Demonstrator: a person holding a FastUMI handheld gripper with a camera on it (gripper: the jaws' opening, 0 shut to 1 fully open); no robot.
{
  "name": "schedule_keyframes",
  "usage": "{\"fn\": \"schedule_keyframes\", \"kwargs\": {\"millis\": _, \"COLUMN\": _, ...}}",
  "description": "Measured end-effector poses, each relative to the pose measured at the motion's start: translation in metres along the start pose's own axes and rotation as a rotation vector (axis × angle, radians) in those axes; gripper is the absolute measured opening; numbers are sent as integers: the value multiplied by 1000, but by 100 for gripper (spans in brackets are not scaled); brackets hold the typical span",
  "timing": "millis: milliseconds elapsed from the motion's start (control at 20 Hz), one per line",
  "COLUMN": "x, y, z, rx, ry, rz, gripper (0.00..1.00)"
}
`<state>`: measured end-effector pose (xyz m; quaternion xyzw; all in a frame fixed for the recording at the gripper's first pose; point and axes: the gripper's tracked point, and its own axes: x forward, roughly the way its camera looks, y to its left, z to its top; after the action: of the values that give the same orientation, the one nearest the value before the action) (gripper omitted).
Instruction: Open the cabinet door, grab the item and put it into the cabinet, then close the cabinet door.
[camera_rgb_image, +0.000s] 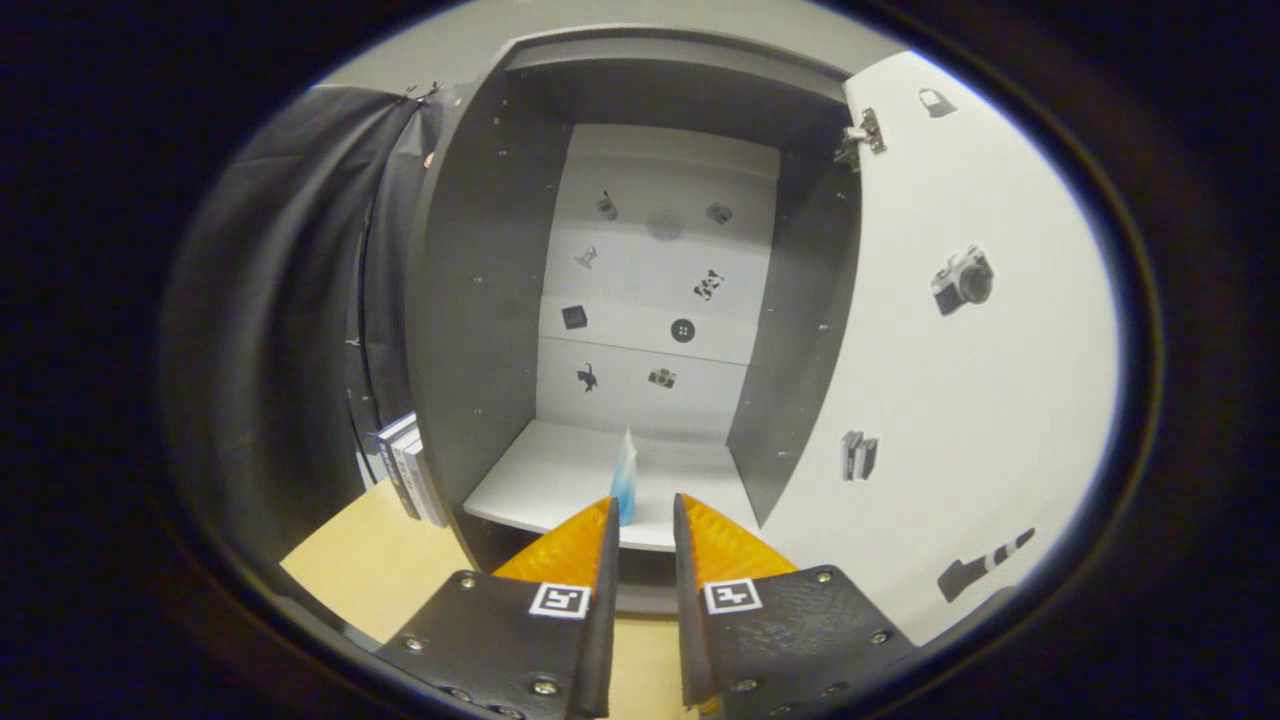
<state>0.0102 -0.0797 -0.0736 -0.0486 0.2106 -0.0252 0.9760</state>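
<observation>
Blue-and-clear item (625, 480) just beyond parted gripper (645, 520)

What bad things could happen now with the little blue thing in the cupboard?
The blue item stands thin and upright on the shelf, just ahead of the open hand-held gripper. A nudge from a finger might tip it over. It also sits near the shelf's front edge, so it could fall out. The open door hangs close beside the gripper and might get bumped.

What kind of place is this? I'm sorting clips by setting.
Probably a staged test booth, not a home: an open cabinet with stickers, a black cloth wall, a small blue item beyond the gripper.
</observation>
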Motion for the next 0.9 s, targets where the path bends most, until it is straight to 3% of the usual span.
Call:
{"fn": "schedule_keyframes", "kwargs": {"millis": 250, "x": -36, "y": -12, "z": 5, "rx": 41, "ry": -46, "rz": -58, "gripper": 27}}
{"fn": "schedule_keyframes", "kwargs": {"millis": 350, "x": -53, "y": -25, "z": 6, "rx": 62, "ry": -60, "rz": -100, "gripper": 34}}
{"fn": "schedule_keyframes", "kwargs": {"millis": 550, "x": -89, "y": -43, "z": 5, "rx": 116, "ry": -78, "rz": -170, "gripper": 36}}
{"fn": "schedule_keyframes", "kwargs": {"millis": 900, "x": -162, "y": -72, "z": -8, "rx": 179, "ry": -84, "rz": -301, "gripper": 37}}
